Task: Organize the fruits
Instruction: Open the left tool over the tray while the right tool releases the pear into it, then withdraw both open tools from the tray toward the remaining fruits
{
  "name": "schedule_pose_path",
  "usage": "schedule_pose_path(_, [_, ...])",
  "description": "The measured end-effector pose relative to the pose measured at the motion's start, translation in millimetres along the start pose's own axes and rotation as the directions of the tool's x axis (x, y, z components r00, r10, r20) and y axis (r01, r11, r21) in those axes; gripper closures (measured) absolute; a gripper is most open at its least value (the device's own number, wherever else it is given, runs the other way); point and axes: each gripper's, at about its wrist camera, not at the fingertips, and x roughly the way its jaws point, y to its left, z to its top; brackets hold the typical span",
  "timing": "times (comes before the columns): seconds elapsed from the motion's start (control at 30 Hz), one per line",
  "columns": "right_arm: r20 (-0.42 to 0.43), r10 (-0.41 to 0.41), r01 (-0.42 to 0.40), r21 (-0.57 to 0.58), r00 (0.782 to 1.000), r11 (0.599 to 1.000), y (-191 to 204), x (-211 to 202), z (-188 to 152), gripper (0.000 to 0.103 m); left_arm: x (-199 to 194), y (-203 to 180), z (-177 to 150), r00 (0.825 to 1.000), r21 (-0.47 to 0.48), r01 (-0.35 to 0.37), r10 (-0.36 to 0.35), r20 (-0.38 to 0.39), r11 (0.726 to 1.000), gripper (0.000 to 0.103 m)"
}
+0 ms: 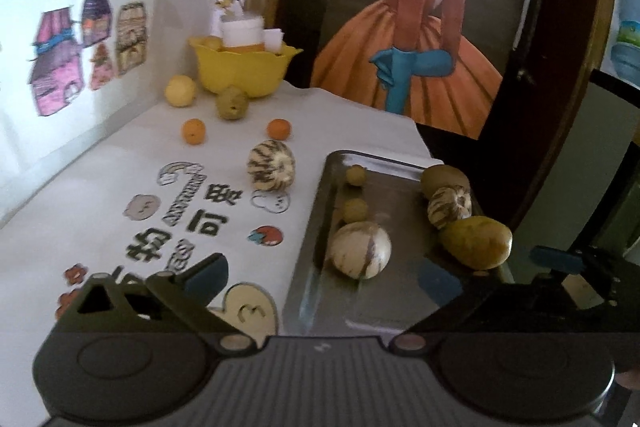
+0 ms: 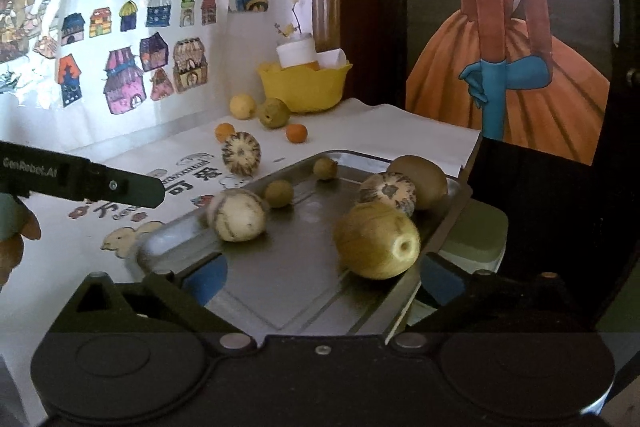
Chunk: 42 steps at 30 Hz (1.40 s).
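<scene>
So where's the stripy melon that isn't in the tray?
The stripy melon sits on the white cloth, just left of the metal tray in both views, with two small oranges behind it.

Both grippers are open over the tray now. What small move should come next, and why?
Probably send the left gripper, open and empty, toward the striped melon on the cloth. It is the nearest loose fruit beside the tray, which already holds six.
</scene>
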Motion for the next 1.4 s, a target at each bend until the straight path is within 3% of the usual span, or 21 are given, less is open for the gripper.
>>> schedule_pose_path(0.3, [-0.039, -0.024, 0.027, 0.083, 0.999, 0.996, 25.6, -37.6, -14.7, 0.001, -43.4, 21.8, -20.2, 0.998, -0.027, -0.034, 0.035, 0.054, 0.999, 0.001])
schedule_pose_path(0.47, [-0.108, -0.029, 0.042, 0.126, 0.994, 0.991, 37.9, -50.2, -25.5, 0.001, -60.4, 37.8, -32.4, 0.997, -0.056, -0.055, 0.057, 0.049, 0.997, 0.001])
schedule_pose_path(0.7, [-0.123, -0.021, 0.037, 0.130, 0.992, 0.991, 59.6, -62.5, -23.7, 0.001, -75.8, 58.5, -41.8, 0.996, -0.040, -0.090, 0.091, 0.019, 0.995, 0.001])
schedule_pose_path(0.93, [-0.120, 0.037, -0.022, 0.122, 0.992, 0.992, 80.4, -58.4, -12.7, 0.001, -85.5, 77.2, -42.4, 0.991, -0.033, -0.135, 0.135, -0.014, 0.990, 0.001])
schedule_pose_path(1.1, [-0.116, 0.081, -0.078, 0.033, 0.990, 0.996, 92.7, -53.9, -3.7, 0.001, -86.1, 92.2, -40.3, 0.983, -0.044, -0.179, 0.177, -0.041, 0.983, 0.001])
schedule_pose_path(1.4, [-0.001, 0.171, -0.171, -0.015, 0.985, 0.985, 88.2, -60.0, 44.2, 0.001, -85.9, 116.4, -17.1, 0.962, -0.061, -0.272, 0.272, -0.017, 0.960, 0.001])
